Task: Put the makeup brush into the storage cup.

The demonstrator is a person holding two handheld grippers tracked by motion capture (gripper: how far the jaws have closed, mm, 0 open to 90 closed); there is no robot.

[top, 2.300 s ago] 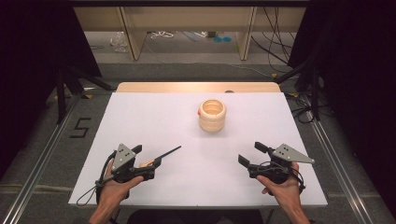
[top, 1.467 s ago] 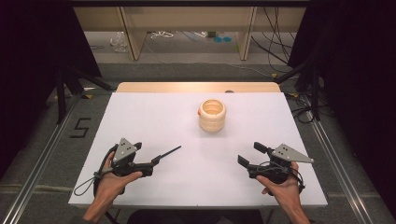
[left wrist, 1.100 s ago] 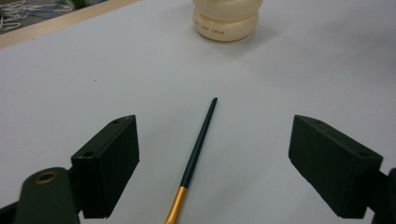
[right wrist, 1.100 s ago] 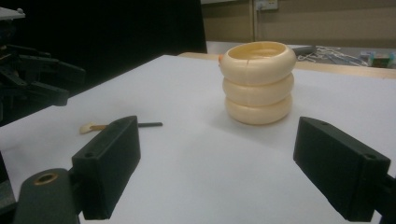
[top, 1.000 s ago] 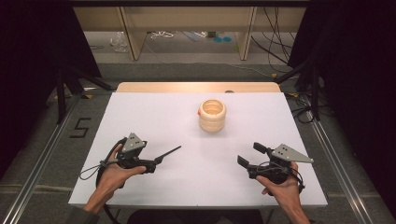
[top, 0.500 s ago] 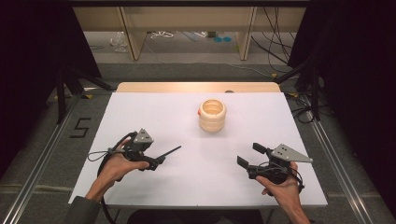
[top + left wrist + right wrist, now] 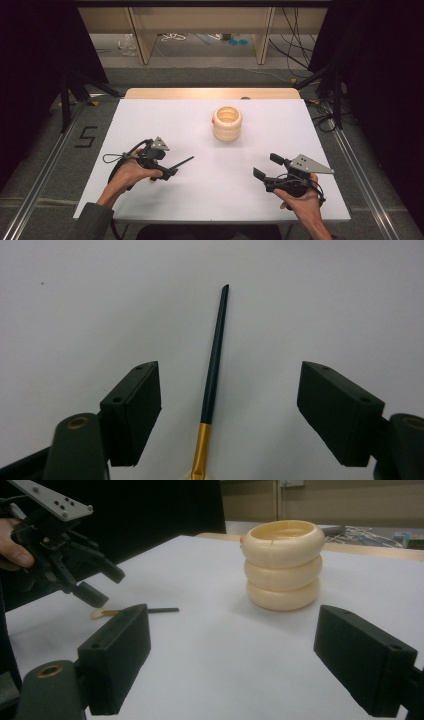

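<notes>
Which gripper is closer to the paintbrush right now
Left. The left gripper hangs right over the paintbrush, open jaws either side of its handle. The right gripper is open too, well off to the brush's right.

The brush [image 7: 214, 370] runs off the left gripper view's bottom edge just below its gold ferrule, bristles cut away. Behind the ringed cream holder [image 7: 282, 565], a small orange thing is mostly hidden.
</notes>
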